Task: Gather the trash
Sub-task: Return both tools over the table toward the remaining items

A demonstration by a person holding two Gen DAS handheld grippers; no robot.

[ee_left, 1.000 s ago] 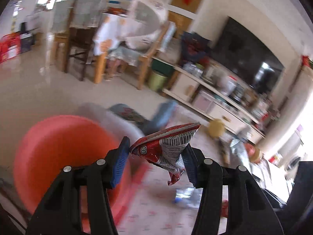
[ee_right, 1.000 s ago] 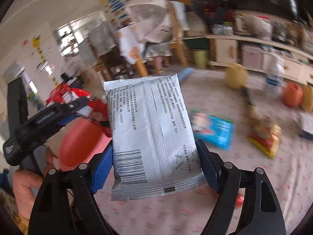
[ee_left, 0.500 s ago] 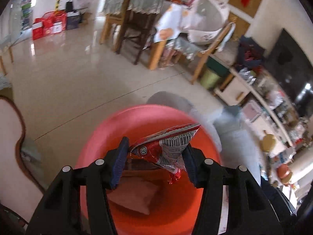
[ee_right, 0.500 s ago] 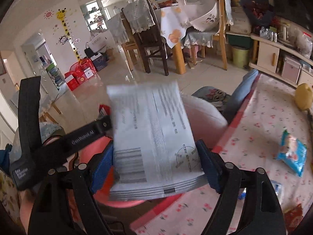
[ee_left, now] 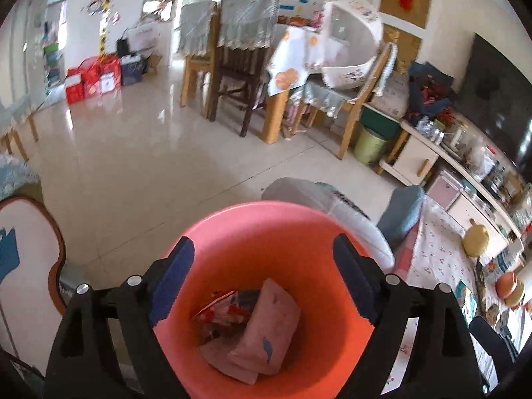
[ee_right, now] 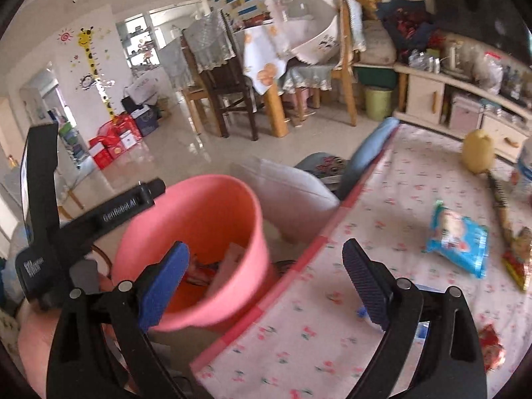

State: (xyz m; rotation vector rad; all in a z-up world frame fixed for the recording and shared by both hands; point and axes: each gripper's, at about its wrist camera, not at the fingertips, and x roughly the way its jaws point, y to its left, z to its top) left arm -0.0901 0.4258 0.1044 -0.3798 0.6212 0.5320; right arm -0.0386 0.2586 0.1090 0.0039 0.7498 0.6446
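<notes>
A pink bucket stands below my left gripper, whose jaws are opening with nothing between them. Inside the bucket lie a red snack wrapper and a pink packet. My right gripper hangs over the bucket's right rim and the floral mat; its jaws are opening too, with nothing between them. A pale packet shows inside the bucket. On the mat lie a blue packet, a red-yellow wrapper and a red scrap. The left gripper's black body reaches over the bucket.
A white cushion and a blue pillow lie beside the bucket at the mat's edge. A yellow toy sits at the mat's far side. Wooden chairs, a green bin and a low cabinet stand beyond.
Both grippers swung left over the bucket and opened. The red wrapper left the left jaws and now lies in the bucket. The silver packet is gone from the right jaws.
</notes>
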